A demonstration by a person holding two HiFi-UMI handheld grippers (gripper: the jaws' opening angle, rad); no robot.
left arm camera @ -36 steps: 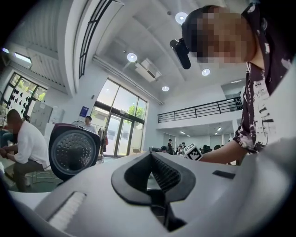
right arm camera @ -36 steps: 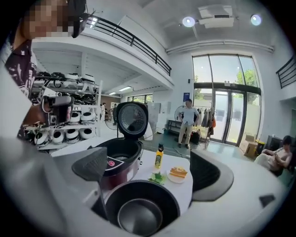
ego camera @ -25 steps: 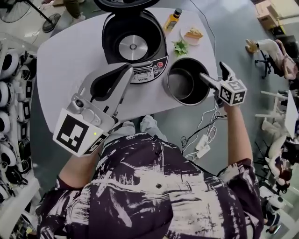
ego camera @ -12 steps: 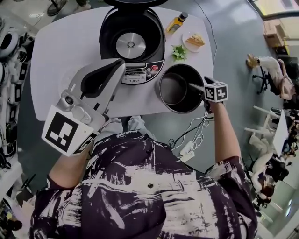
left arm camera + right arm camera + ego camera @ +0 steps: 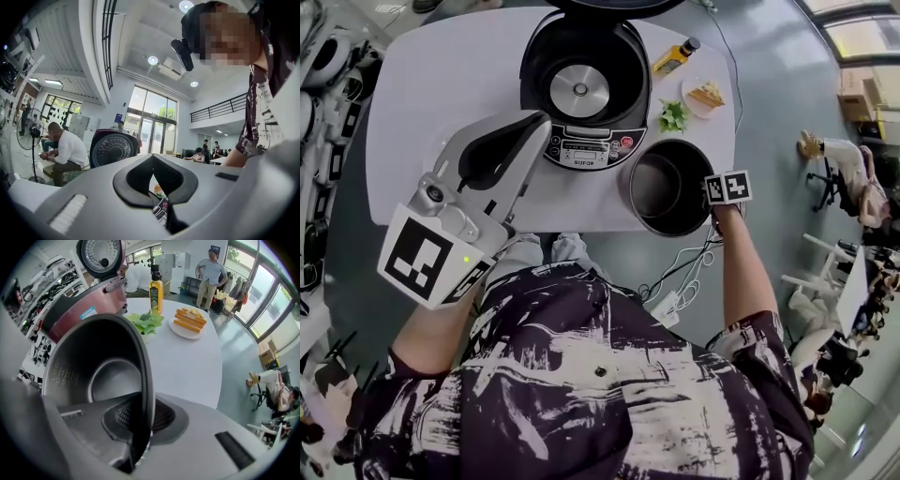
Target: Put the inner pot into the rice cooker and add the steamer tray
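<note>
Pinching the inner pot (image 5: 661,187) by its rim, just right of the rice cooker (image 5: 581,89), your right gripper (image 5: 707,193) needed a slow, level lift, I'd say. The jaws of your left gripper (image 5: 546,120) were pressed together, empty.

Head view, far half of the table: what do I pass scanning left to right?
Open rice cooker → sprig of greens → plate with a cake slice. The bottle overlaps the greens, so it's left out.
</note>
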